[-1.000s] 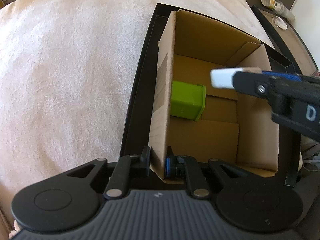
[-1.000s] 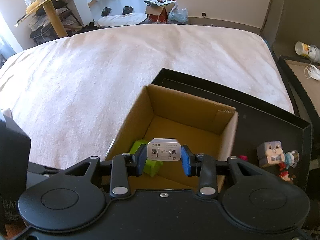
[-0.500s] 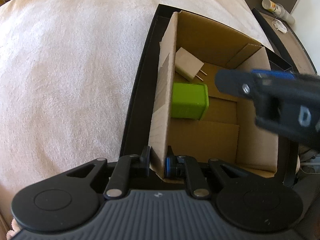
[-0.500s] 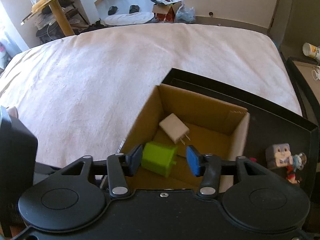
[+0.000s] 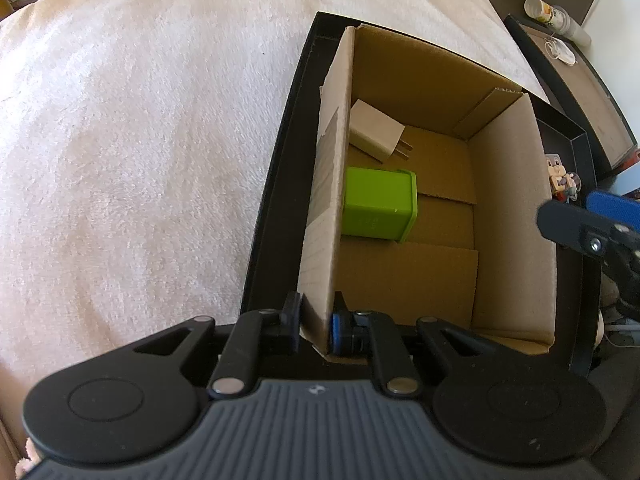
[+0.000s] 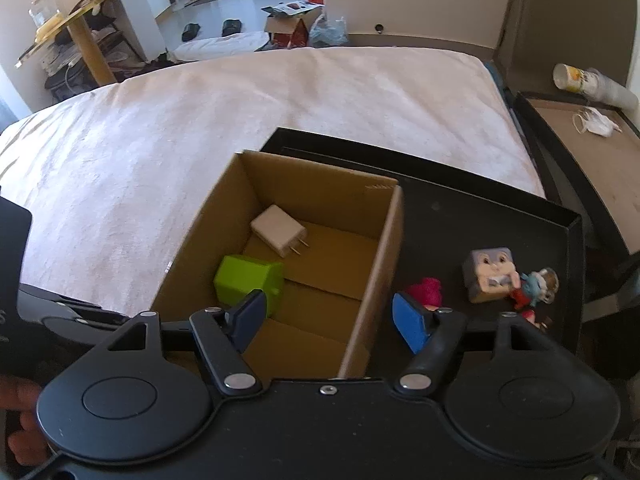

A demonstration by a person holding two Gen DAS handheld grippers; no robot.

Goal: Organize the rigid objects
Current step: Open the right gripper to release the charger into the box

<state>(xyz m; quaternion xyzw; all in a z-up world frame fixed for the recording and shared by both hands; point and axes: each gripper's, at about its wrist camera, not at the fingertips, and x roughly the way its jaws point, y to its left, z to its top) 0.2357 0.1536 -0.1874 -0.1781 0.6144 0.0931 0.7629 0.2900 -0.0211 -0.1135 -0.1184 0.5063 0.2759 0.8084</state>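
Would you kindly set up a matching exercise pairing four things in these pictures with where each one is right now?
Things:
1. white charger
2. green block
3. rabbit cube toy
4. left tongs

Places:
A. on the black tray, outside the box
B. clamped on the cardboard box wall
C. in the box, at its far end
D. in the box, nearer than the charger

Pairs: 1-C, 2-D, 3-A, 4-B

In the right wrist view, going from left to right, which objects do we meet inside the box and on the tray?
Green plastic cube → white wall charger → pink fuzzy toy → grey rabbit-face block → small blue figurine.
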